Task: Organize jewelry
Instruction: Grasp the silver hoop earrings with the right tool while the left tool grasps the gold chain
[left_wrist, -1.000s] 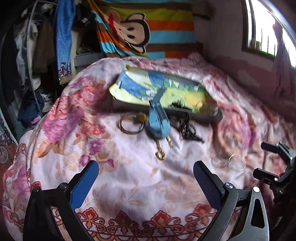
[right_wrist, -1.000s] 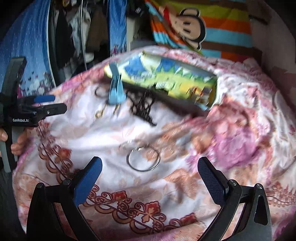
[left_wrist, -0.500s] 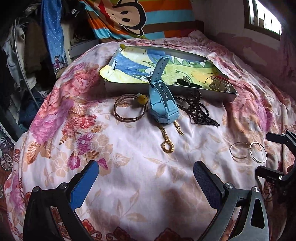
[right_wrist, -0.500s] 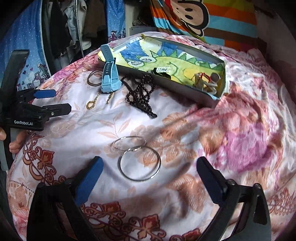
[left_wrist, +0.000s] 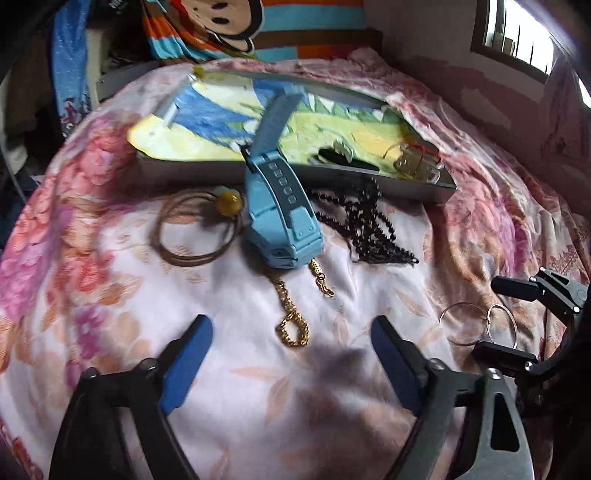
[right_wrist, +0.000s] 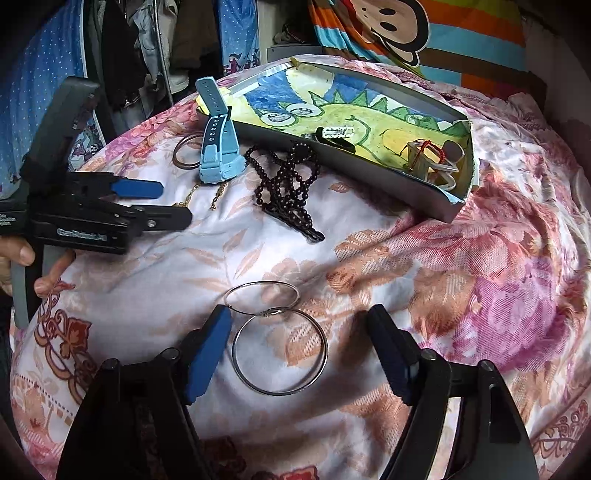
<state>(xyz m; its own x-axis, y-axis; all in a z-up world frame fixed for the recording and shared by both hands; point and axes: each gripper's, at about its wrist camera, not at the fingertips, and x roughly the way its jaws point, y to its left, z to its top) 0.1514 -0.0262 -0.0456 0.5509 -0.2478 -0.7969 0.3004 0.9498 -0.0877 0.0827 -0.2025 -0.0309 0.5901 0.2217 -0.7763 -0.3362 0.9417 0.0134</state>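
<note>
On the flowered bedspread a gold chain (left_wrist: 286, 295) trails out from under a blue watch (left_wrist: 280, 221), and its looped end lies between my left gripper's (left_wrist: 291, 323) fingertips. Those jaws are closing; the pads do not touch the chain. My right gripper (right_wrist: 299, 314) hovers over two silver hoops, a large one (right_wrist: 325, 349) between its fingers and a smaller one (right_wrist: 262, 283) just beyond. Its jaws are closing too, with the pads clear of the wire. A black bead necklace (right_wrist: 288, 188) and a brown bangle (left_wrist: 184, 254) with a yellow bead lie by the watch.
A shallow box (right_wrist: 351, 166) lined with a dinosaur drawing sits behind the jewelry and holds a dark clip and a small clear stand. The watch strap leans on its front wall. Clothes hang at the far left, a striped monkey cushion lies behind, and a wall with a window rises at the right.
Both grippers have moved forward and down toward the bedspread, and their jaws have narrowed. The gold chain's loop now lies between the left fingertips, the large hoop between the right fingers.
</note>
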